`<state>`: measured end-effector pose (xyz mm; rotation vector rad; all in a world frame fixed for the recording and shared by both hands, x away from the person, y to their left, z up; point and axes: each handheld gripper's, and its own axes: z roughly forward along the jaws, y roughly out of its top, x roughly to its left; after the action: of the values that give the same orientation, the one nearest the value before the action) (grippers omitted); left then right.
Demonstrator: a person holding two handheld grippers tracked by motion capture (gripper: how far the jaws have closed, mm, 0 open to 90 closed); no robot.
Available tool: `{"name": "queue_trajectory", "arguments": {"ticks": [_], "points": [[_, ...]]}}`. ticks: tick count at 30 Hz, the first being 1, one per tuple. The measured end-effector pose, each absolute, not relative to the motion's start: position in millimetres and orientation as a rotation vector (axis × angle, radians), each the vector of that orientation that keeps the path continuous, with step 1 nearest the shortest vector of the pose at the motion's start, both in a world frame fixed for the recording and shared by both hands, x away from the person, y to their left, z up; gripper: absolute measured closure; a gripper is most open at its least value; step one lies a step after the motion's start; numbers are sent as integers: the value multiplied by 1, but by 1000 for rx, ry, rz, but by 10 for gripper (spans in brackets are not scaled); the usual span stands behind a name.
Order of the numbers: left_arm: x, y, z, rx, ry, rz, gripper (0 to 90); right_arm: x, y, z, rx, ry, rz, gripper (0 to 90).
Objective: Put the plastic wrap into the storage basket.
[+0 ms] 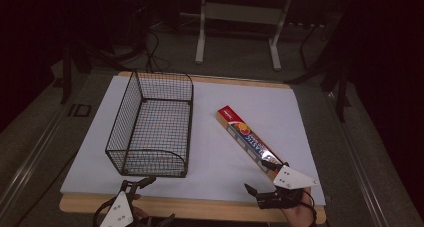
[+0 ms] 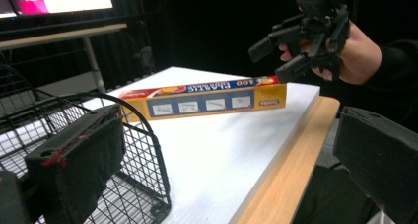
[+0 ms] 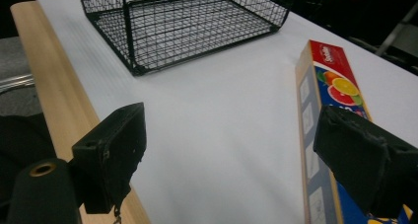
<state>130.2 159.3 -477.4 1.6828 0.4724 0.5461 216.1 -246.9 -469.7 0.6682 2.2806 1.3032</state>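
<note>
- We judge the step to be grasping the long yellow-and-blue cardboard box (image 1: 246,135), which lies diagonally on the white sheet (image 1: 220,152), right of the black wire basket (image 1: 152,124).
- Our right gripper (image 1: 265,179) gapes wide at the box's near end; we should straddle its narrow sides squarely.
- Our left gripper (image 1: 137,184) waits wide open near the basket.

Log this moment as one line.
left tongs: open, by wire basket | right tongs: open, near wrap box | box: on table

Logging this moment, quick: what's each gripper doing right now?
Left gripper: open, holding nothing, near the wire basket.
Right gripper: open, empty, beside the box.
</note>
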Motion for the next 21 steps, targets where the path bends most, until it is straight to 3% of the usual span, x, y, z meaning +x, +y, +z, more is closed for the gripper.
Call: {"name": "queue_trajectory", "arguments": {"ticks": [21], "points": [[128, 159, -478, 1672, 457, 537, 1, 214, -235, -472, 567, 2360, 1248, 103]]}}
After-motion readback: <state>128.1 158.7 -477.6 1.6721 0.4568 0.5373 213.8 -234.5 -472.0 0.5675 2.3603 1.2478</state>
